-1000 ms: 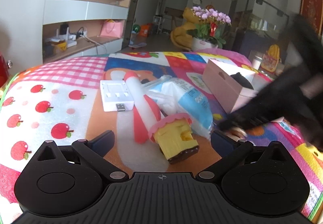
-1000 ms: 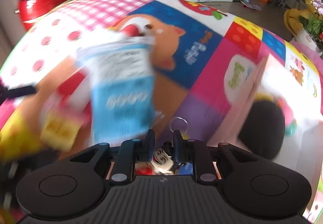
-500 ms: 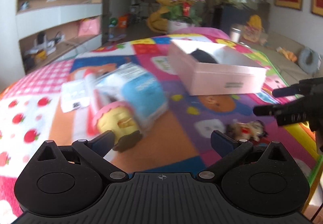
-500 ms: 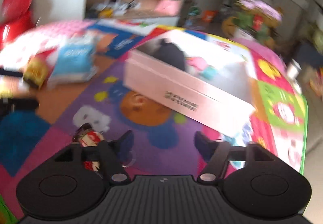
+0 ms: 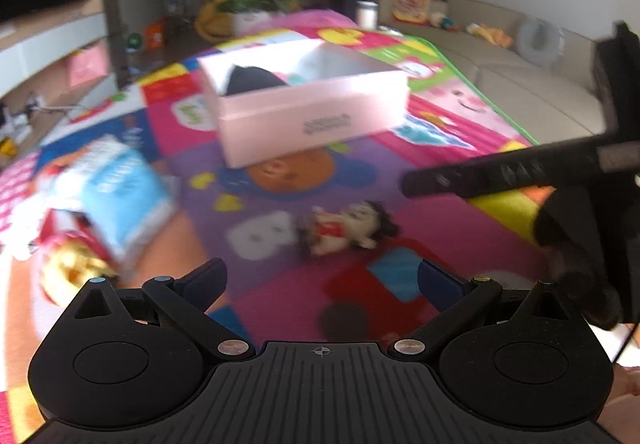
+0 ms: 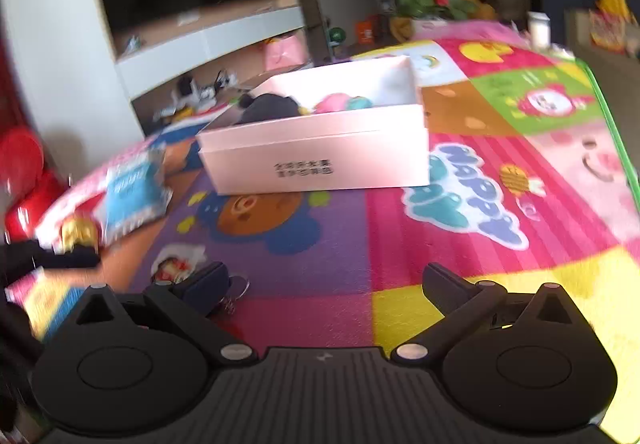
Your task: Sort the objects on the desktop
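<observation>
Centre of frame, on the mat: doll (image 5: 348, 230) is lying loose.
Right gripper (image 6: 326, 280): jaws are opening, holding nothing.
Left gripper (image 5: 320, 278): is standing spread, empty.
Upper centre: pink box (image 5: 308, 115) is sitting open.

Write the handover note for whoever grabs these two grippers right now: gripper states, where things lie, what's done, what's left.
Left gripper: open, nothing between the fingers.
Right gripper: jaws opening, wide apart, holding nothing.
Pink box: open, on the play mat; a dark item and a pink-and-teal item already lie inside.
Doll keychain: loose on the mat, ahead of the left gripper, not in the box.
Blue packet and yellow cake toy: on the mat, left of the box.
Left to do: keychain, packet and cake toy remain unsorted.
</observation>
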{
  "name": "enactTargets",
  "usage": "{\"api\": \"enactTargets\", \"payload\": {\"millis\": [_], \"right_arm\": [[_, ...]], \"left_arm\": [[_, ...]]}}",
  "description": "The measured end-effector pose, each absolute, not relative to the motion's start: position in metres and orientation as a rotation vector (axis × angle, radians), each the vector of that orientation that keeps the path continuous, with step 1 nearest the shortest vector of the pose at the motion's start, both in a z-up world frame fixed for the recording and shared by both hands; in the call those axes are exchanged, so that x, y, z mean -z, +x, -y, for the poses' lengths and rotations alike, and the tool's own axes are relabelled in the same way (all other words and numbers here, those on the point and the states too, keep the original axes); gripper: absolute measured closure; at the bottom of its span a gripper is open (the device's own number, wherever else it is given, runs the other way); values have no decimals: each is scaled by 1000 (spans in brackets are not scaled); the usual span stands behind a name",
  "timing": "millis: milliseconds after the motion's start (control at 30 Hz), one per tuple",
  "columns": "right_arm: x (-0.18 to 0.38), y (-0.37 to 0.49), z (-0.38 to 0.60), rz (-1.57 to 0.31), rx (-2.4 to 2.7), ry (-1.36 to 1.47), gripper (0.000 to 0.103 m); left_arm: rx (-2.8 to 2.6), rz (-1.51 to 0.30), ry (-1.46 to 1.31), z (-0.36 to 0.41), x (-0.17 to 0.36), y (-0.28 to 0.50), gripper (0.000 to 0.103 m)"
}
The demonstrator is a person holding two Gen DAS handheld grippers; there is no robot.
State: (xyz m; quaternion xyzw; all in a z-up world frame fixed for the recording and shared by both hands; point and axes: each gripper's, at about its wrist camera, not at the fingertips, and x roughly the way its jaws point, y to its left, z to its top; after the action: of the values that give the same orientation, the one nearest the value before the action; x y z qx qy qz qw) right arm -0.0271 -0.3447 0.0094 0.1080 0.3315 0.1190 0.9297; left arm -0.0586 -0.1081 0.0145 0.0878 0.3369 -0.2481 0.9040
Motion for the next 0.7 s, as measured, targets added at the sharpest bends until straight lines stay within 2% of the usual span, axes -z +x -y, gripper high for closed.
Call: {"api": "enactTargets", "payload": {"millis": [300,567,700], "right_arm": [[-7,-28,350,-662,-249,271,0],[-5,-28,349,-651,-208,311,0],[-13,-17,343,-710,-296,197,0]], "left_arm": [[573,-704,242,133,-6,-56,0],[339,-652,203,88,-23,-54,0],[260,-624,119,60,-29,-52,0]]}}
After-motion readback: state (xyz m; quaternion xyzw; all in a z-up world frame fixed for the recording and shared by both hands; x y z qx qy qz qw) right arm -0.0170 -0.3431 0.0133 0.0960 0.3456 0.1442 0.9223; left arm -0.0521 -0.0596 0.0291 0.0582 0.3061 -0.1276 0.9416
